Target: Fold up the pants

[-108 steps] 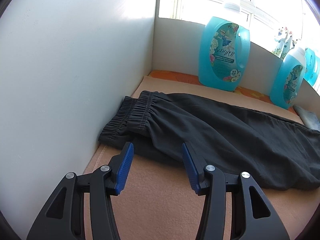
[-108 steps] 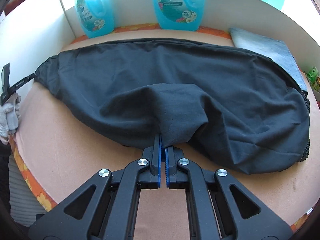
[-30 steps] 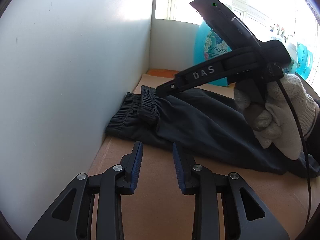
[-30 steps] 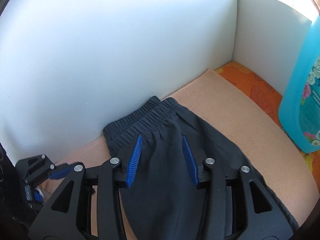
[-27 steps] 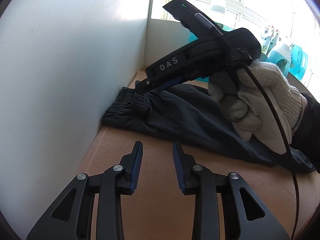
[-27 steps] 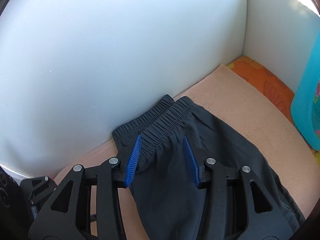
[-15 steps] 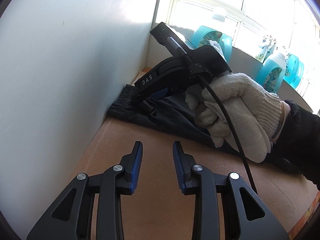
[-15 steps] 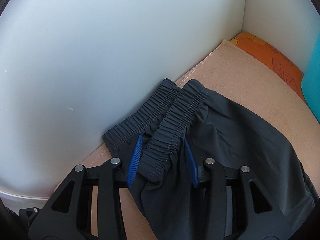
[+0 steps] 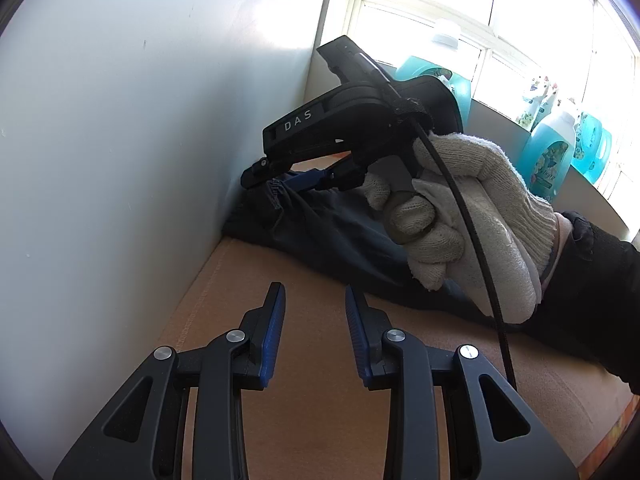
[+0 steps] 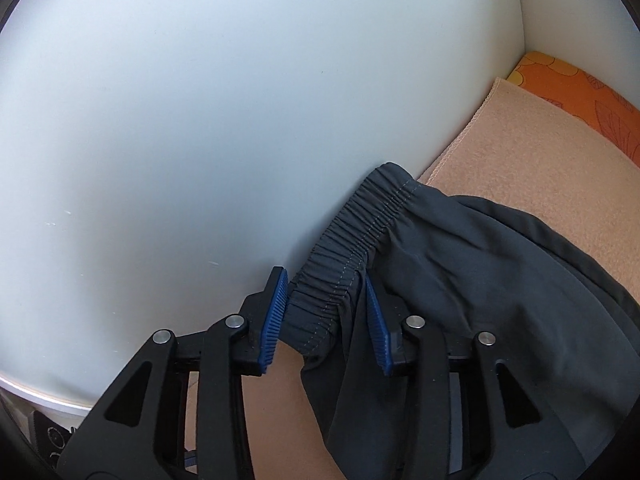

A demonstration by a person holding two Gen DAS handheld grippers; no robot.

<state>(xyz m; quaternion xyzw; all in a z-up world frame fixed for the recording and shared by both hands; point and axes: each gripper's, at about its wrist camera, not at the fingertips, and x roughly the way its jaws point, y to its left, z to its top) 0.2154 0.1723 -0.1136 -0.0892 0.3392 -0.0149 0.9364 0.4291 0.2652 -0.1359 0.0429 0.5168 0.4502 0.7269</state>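
Spreading at this moment, the right gripper (image 10: pixel 326 304) has its blue pads (image 10: pixel 276 308) on either side of the gathered elastic waistband (image 10: pixel 352 240) of the dark pants (image 10: pixel 480 300). The band's near corner lies between the pads, the left pad at or just beside its edge and the right pad alongside the cloth; a firm pinch cannot be made out. Seen from the left wrist view, this same gripper (image 9: pixel 276 184) is carried by a hand in a white knit glove (image 9: pixel 472 220), with a black sleeve (image 9: pixel 600 272) behind it and a black cable (image 9: pixel 472 240) running down over the glove. Its nose sits at the waistband end of the pants (image 9: pixel 340 240), close against the white wall (image 9: pixel 120 120).

Nearer in that view, the left gripper (image 9: pixel 314 300) hangs above the bare peach-coloured mat (image 9: pixel 320 420) with its jaws parted and nothing between them, short of the near edge of the pants.

The pants lie along the mat (image 10: pixel 540 168), waistband at the far left by the white wall (image 10: pixel 200 100) and the legs running off to the right under the gloved hand. Beyond the mat's far edge an orange patterned cloth (image 10: pixel 580 96) shows. On the far right, turquoise detergent bottles (image 9: pixel 548 156) stand along a low white partition below a bright window (image 9: pixel 460 8).
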